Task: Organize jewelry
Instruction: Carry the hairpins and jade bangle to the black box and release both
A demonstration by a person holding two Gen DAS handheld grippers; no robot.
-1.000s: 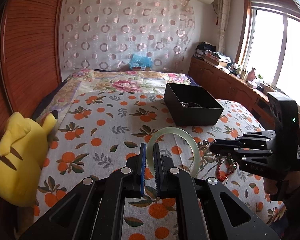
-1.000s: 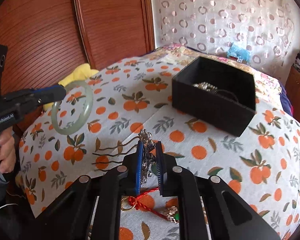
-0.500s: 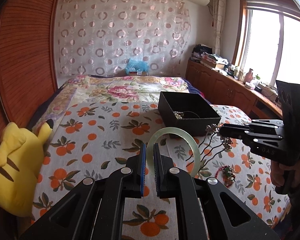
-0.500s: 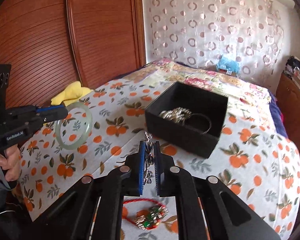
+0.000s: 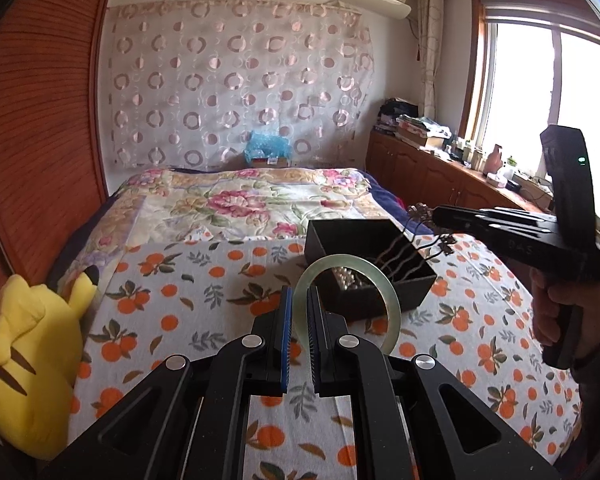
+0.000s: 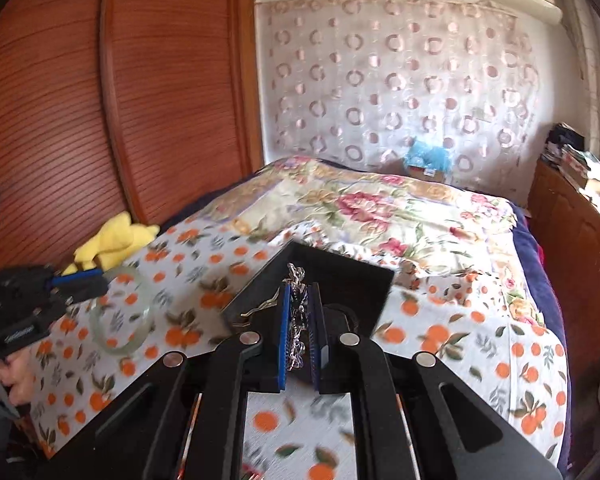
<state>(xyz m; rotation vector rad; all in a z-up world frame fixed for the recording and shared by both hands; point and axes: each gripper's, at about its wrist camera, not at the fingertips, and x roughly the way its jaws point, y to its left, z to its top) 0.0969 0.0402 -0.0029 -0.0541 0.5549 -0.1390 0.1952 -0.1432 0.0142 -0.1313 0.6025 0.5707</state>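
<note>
Both grippers now raised toward black box (image 5: 370,264). Right gripper (image 6: 300,320) pinches hairpin (image 5: 414,246) above box: light, springy prongs. Left gripper (image 5: 298,320) pinches jade bangle (image 5: 348,308) by rim: rigid, slick, brittle.

The right gripper (image 6: 300,320) has carried the hairpin (image 5: 404,256) over the black box (image 5: 364,236).

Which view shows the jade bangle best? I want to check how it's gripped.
The left wrist view: the jade bangle is sharp, its rim pinched between the left gripper fingers. The right wrist view shows it small and blurred at the side.
</note>
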